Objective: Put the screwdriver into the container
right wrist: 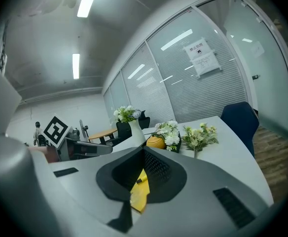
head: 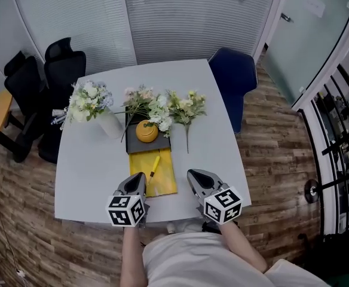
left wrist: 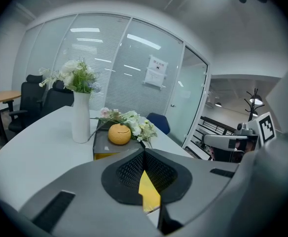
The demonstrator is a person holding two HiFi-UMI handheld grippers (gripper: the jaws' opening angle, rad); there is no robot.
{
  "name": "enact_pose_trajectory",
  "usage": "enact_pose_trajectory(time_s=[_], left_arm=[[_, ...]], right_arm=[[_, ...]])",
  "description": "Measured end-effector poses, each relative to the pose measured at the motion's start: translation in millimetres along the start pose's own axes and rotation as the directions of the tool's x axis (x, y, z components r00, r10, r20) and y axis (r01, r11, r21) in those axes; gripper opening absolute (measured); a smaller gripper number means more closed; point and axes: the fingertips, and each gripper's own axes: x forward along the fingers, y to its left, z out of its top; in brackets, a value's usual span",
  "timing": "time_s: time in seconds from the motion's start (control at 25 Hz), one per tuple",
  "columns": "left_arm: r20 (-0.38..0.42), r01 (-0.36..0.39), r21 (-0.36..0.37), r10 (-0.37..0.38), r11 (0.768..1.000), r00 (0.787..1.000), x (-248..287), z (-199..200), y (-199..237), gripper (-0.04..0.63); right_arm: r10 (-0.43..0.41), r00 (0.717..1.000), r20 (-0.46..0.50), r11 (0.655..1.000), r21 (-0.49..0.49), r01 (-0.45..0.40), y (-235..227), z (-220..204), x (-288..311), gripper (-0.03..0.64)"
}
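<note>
A yellow screwdriver (head: 155,165) with a black tip lies on a yellow mat (head: 162,183) near the table's front edge. Just behind the mat is a dark grey tray (head: 162,146) holding an orange round pot (head: 146,131). My left gripper (head: 139,178) is shut and empty at the mat's left front corner. My right gripper (head: 193,176) is shut and empty to the right of the mat. The right gripper view shows the screwdriver (right wrist: 141,180) below the closed jaws. In the left gripper view only the mat (left wrist: 149,191), tray (left wrist: 102,144) and pot (left wrist: 119,134) appear.
A white vase (head: 109,124) of flowers stands left of the tray. Loose flower sprays (head: 183,107) lie over and to the right of it. A blue chair (head: 234,79) is at the table's far right, and black chairs (head: 49,70) are to the left.
</note>
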Motion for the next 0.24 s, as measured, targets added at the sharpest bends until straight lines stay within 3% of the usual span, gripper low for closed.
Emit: enact_pose_trajectory(time_s=[0.24], left_arm=[[0.008,0.001,-0.011,-0.001,1.0,1.0,-0.7,2.2,6.0,0.008]], right_arm=[[-0.002,1.0,-0.004,1.0,-0.008,0.002,2.2,2.4,4.7,0.015]])
